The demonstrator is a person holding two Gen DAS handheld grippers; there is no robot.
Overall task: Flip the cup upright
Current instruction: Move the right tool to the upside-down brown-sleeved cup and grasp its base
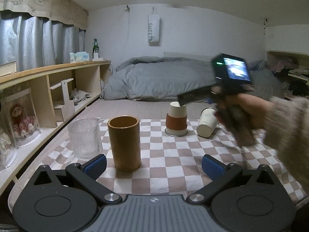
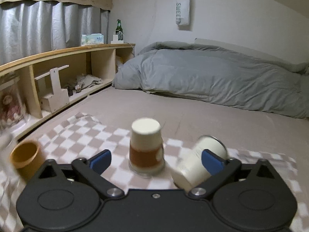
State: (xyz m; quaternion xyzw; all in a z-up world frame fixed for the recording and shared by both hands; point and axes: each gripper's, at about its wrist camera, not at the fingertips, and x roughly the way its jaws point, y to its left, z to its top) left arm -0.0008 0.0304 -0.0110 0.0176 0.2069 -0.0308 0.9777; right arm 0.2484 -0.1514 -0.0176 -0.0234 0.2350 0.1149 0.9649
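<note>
A white cup with a brown sleeve [image 1: 176, 119] stands upside down on the checkered cloth [image 1: 173, 154]; it also shows in the right wrist view [image 2: 146, 149]. A plain white paper cup [image 1: 207, 122] lies tilted on its side to its right [image 2: 197, 164]. My right gripper [image 2: 156, 159] is open and empty, with the sleeved cup between its fingers and the tilted cup by the right finger. In the left wrist view the right gripper [image 1: 185, 99] is blurred above the cups. My left gripper [image 1: 154, 166] is open and empty, near the front of the cloth.
A tall brown cylinder cup [image 1: 124, 143] and a ribbed clear glass [image 1: 85, 138] stand upright at the left of the cloth. A wooden shelf [image 1: 58, 89] runs along the left wall. A grey duvet [image 1: 164, 77] lies behind.
</note>
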